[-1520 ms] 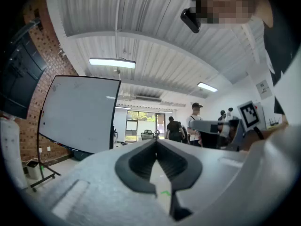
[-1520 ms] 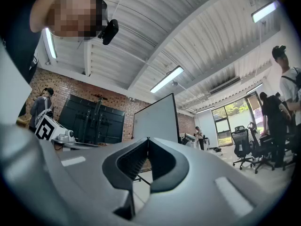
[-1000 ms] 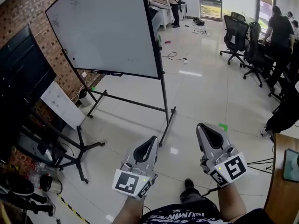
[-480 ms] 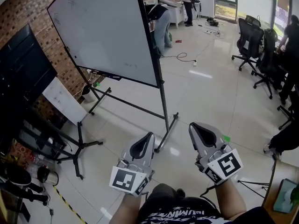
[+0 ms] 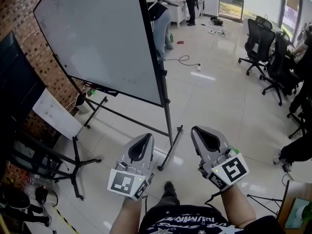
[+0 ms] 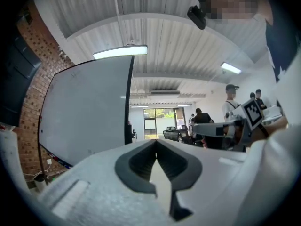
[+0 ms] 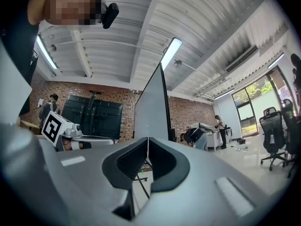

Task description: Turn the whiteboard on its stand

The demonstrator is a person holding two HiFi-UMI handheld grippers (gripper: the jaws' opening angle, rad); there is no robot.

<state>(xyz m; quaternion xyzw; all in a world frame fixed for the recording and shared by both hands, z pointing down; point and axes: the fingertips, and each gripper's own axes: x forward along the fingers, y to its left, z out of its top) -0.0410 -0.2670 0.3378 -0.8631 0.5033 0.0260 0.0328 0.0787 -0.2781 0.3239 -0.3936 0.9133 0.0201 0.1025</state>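
Closer than a second ago, the whiteboard fills the head view's upper left, with its top edge cut off. Smooth pale-grey panel, black frame, thin black tube stand on glossy floor tiles. Left gripper and right gripper are both closed, empty and clear of the board.

Well ahead and to the right of the right claw we see black office chairs on the glossy tiled floor, and a cable lying farther ahead. Left of the left claw we find a black tripod stand, a white panel leaning low, and a brick wall beyond.
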